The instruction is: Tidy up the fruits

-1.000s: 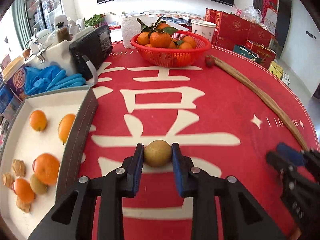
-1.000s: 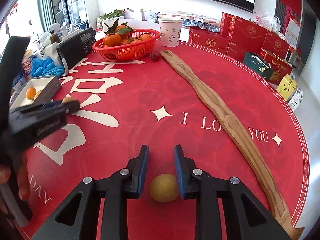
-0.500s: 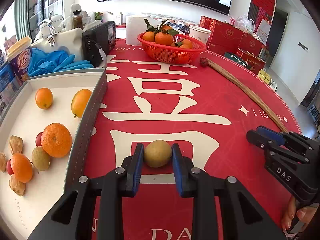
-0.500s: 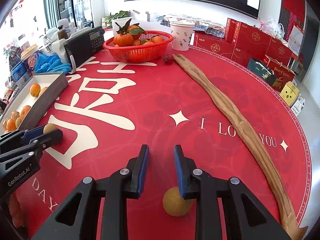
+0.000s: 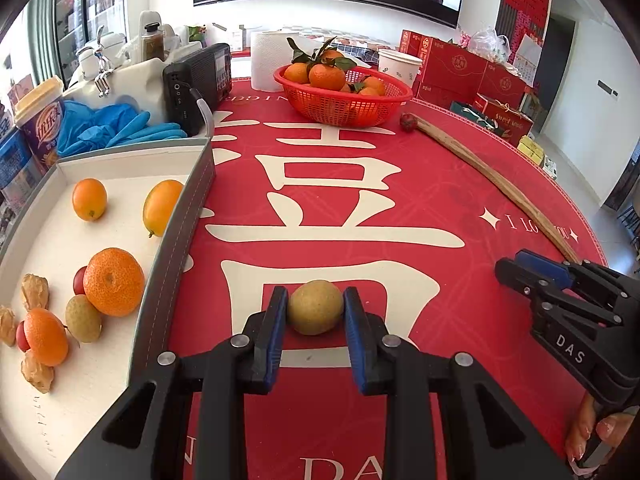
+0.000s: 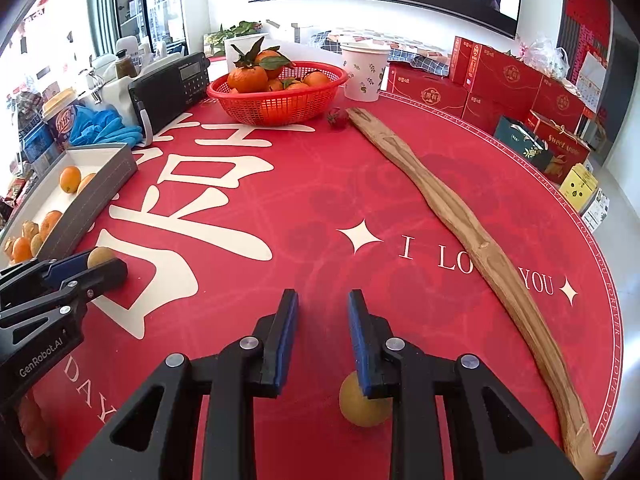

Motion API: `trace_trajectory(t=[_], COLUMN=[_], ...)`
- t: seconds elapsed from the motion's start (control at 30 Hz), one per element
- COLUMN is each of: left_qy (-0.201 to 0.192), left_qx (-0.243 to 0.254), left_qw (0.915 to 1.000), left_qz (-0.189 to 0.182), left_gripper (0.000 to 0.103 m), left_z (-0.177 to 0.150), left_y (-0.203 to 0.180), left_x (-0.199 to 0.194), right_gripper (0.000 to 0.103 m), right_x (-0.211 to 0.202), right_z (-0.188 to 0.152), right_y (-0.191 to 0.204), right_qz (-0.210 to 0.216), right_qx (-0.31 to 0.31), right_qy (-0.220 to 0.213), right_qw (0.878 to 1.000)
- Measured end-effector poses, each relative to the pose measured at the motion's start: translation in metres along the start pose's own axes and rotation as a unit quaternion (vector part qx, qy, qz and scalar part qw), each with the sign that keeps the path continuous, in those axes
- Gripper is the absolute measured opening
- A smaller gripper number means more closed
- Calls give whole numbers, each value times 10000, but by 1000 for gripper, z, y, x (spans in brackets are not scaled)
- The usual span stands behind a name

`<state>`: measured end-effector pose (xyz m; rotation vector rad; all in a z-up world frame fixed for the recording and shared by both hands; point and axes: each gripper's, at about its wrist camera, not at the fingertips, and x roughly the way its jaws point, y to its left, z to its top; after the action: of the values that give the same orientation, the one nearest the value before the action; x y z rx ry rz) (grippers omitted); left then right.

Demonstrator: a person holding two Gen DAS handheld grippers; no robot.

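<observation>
Left hand-held gripper (image 5: 315, 312), pinching a brownish-green fruit (image 5: 315, 313), has carried it beside the white tray (image 5: 172, 264) of sorted fruit, so I judge placement next; right hand-held gripper (image 6: 323, 332) hangs nearly closed, empty, above a second fruit (image 6: 362, 406) on the surface (image 6: 320, 208).

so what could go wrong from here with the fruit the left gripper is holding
1. The round greenish-brown fruit is pinched only at its sides by the left gripper; it could slip out and roll on the red tablecloth.
2. The tray's grey wall stands between it and the tray; carried low, it may hit.
3. Dropped in, it could knock the mandarin.
</observation>
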<state>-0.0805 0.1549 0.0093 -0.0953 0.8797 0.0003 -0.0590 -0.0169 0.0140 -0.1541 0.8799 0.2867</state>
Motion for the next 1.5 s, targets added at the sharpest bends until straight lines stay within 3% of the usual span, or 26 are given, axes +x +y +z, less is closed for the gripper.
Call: trace_trajectory(t=[0.83,1.5], left_qy=[-10,-277], left_qx=[-28,124], left_qw=[10000,9995], left_qz=[-40,-22], left_gripper=[30,30], left_z=[0,-2], left_y=[1,-5], left_x=[0,-15], right_gripper=[27,27], right_x=[0,1], right_z=[0,5], right_y=[-3,-3], right_qz=[49,501], right_qx=[121,435], right_qy=[-7,-20], right_qw=[9999,9978])
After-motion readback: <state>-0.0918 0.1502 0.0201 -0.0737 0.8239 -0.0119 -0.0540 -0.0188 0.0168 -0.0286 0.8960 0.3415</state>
